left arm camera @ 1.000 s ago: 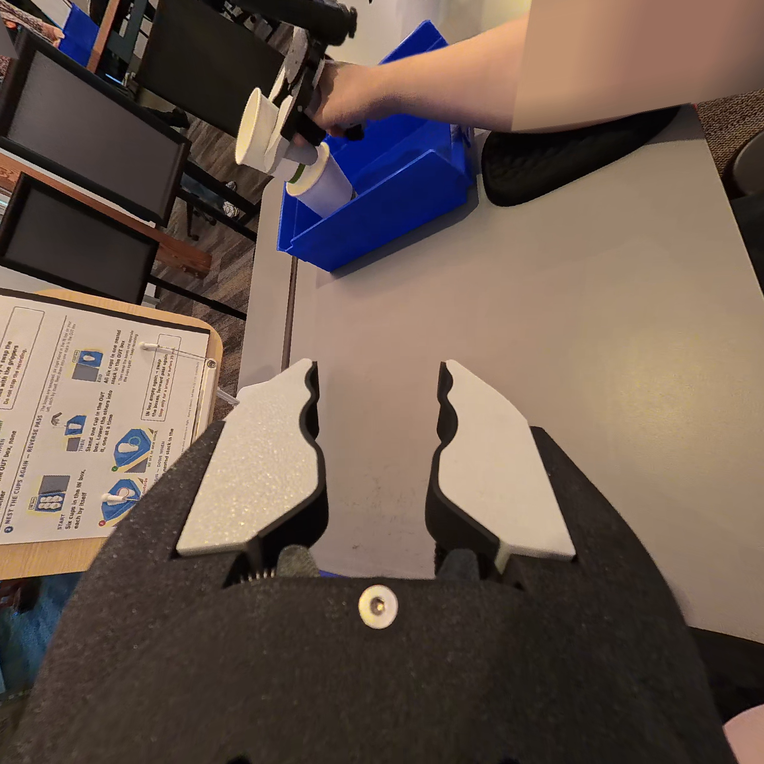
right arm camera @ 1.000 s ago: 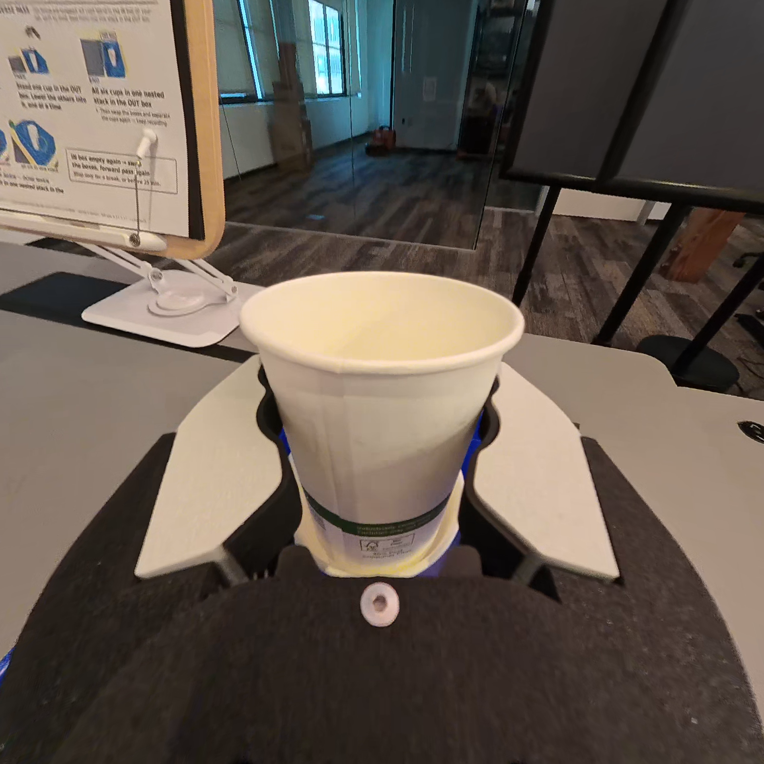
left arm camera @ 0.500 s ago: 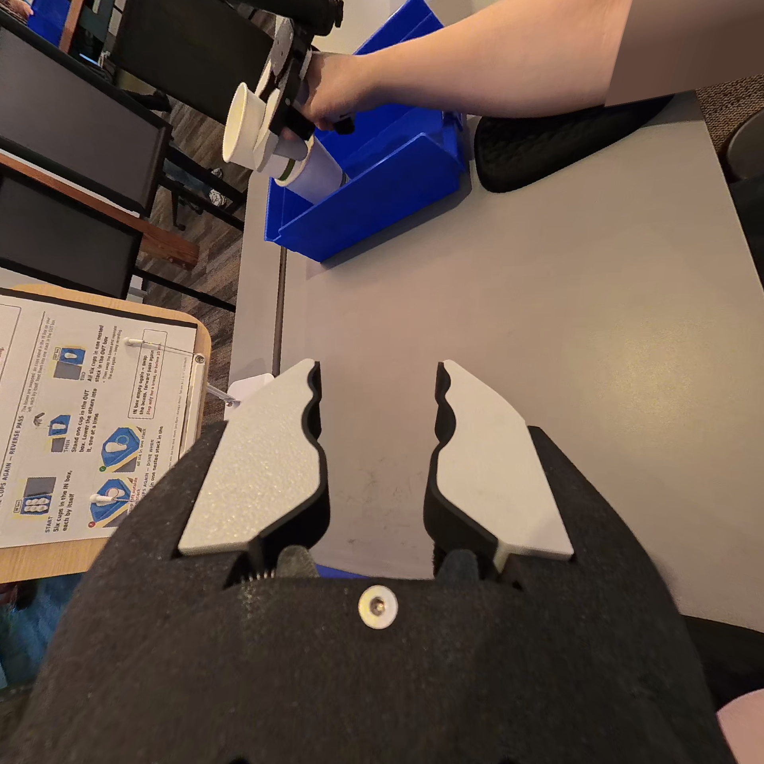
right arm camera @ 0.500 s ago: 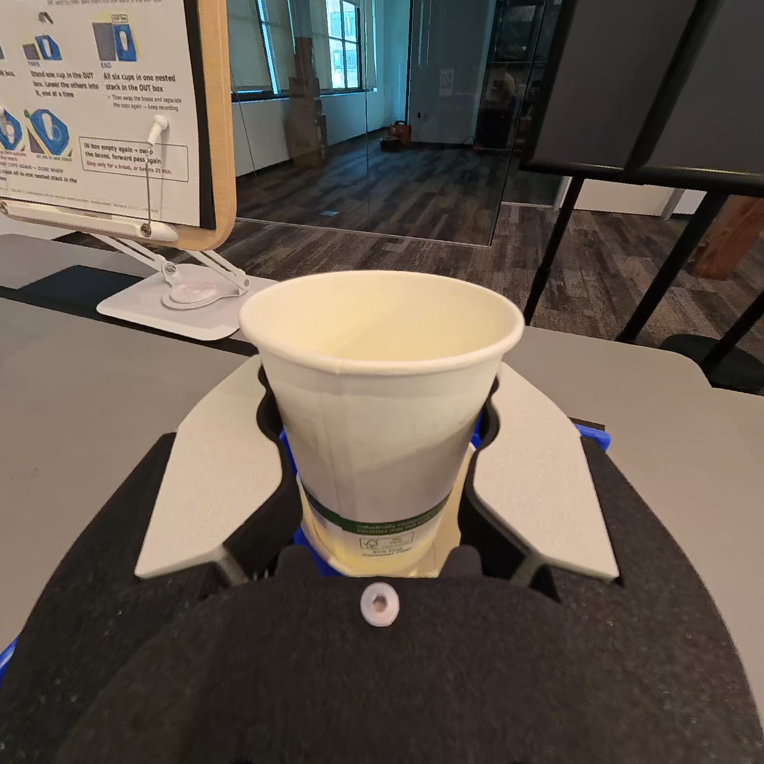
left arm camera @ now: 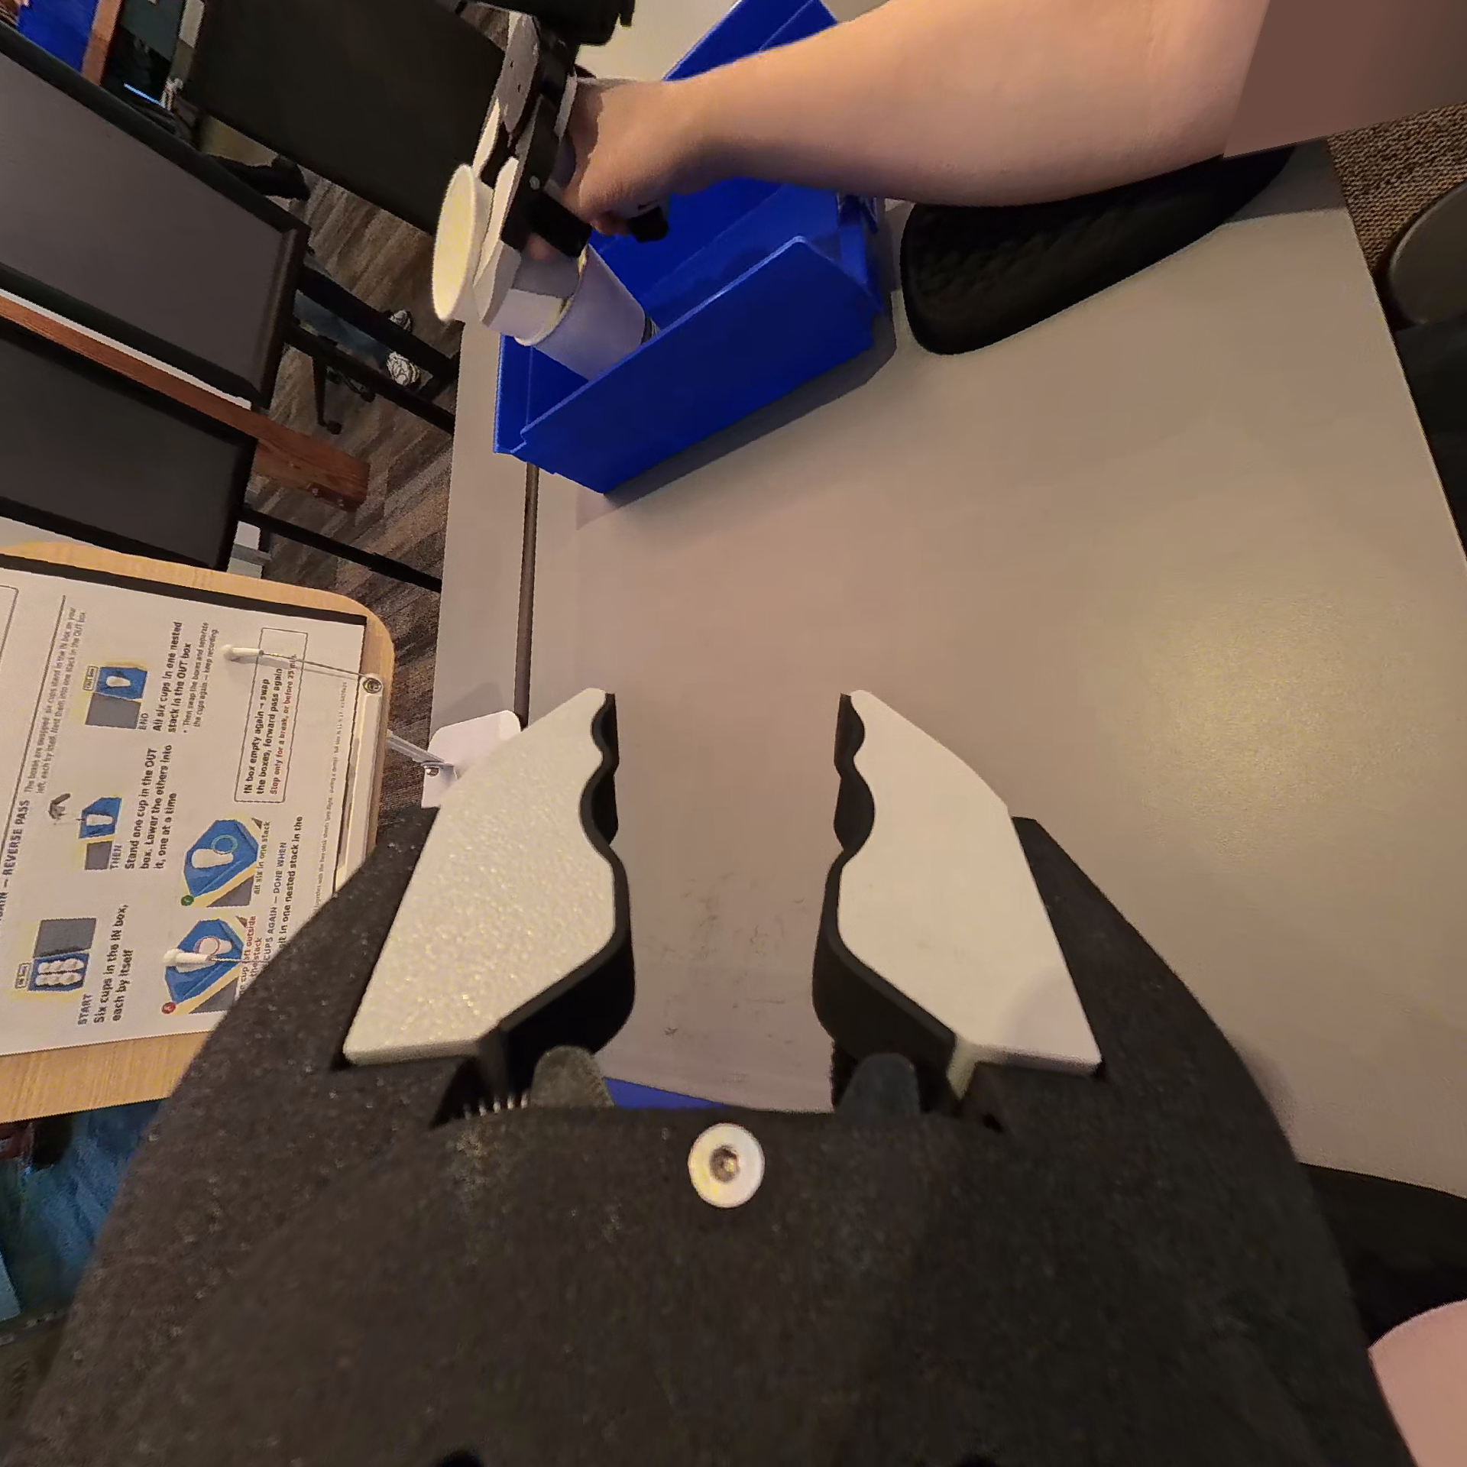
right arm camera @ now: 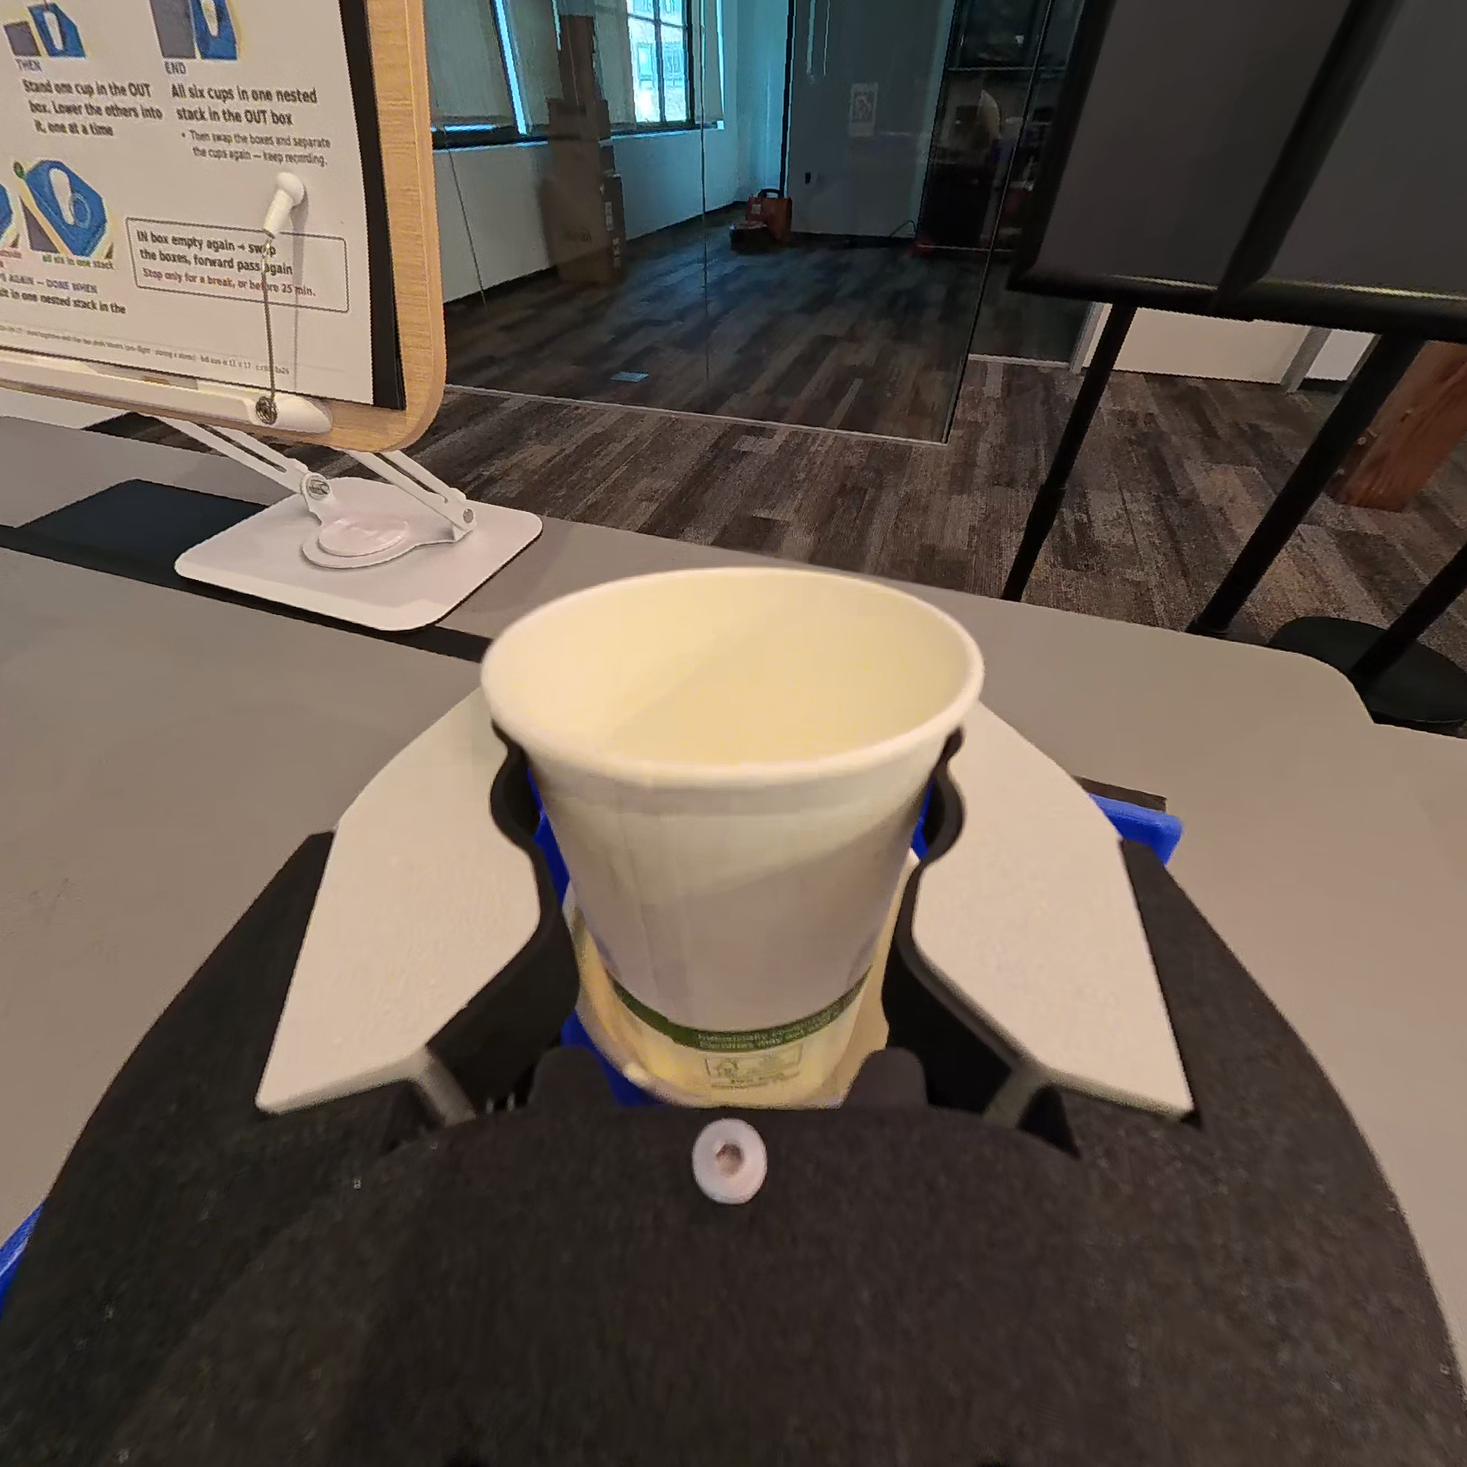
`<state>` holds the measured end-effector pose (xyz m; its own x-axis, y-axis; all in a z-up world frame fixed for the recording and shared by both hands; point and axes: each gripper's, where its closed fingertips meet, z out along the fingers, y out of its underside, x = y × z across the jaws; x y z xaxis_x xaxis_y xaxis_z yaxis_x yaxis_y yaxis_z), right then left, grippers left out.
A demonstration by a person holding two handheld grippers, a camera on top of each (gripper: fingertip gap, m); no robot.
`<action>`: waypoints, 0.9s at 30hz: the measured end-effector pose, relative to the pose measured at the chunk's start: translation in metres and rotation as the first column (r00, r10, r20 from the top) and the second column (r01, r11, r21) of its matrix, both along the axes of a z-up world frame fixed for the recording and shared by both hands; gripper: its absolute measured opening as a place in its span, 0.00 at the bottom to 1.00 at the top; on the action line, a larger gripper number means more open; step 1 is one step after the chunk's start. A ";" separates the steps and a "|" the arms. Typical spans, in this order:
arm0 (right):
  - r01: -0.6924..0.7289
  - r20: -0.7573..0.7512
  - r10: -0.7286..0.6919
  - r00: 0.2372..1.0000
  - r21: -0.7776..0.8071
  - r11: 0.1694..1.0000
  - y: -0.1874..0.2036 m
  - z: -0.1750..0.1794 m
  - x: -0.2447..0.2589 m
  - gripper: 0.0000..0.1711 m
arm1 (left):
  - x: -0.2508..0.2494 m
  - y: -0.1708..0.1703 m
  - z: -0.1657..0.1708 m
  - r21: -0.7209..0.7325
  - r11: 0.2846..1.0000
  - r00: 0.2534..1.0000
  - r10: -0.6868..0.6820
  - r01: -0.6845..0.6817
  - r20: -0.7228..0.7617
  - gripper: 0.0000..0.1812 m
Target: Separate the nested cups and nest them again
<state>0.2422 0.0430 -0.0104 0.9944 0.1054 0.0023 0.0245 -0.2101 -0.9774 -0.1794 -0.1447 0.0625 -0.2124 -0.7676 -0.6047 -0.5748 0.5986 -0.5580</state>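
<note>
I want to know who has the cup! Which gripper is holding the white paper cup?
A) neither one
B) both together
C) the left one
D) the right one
D: the right gripper is shut on the white paper cup, while the left gripper is open and holds nothing.

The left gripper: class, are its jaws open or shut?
Open. The left gripper has bare grey table showing between its jaws, which hold nothing.
</note>
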 end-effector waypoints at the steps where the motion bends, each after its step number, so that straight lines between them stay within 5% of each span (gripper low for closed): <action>1: 0.002 -0.001 -0.002 1.000 -0.018 1.000 -0.001 -0.002 0.001 0.57 | 0.000 0.000 0.000 0.000 1.000 1.000 0.000 0.000 -0.001 0.29; 18: 0.039 0.076 -0.009 0.997 -0.395 0.918 -0.032 -0.019 0.003 0.58 | 0.001 0.002 -0.004 0.003 1.000 1.000 0.013 -0.013 -0.024 0.27; 23: 0.128 0.166 -0.064 0.984 -0.410 0.903 -0.045 -0.001 0.009 0.59 | -0.007 0.011 0.005 0.015 0.998 0.998 0.064 -0.064 0.010 0.28; 27: 0.173 0.232 -0.096 0.968 -0.341 0.924 -0.056 0.030 0.006 0.59 | -0.037 0.041 0.018 0.059 0.971 0.972 0.230 -0.232 0.050 0.29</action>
<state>0.2486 -0.0134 0.0194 0.9804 0.0030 0.1970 0.1651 -0.5582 -0.8131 -0.2160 -0.1034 0.0805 -0.0066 -0.7524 -0.6587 -0.6781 0.4875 -0.5500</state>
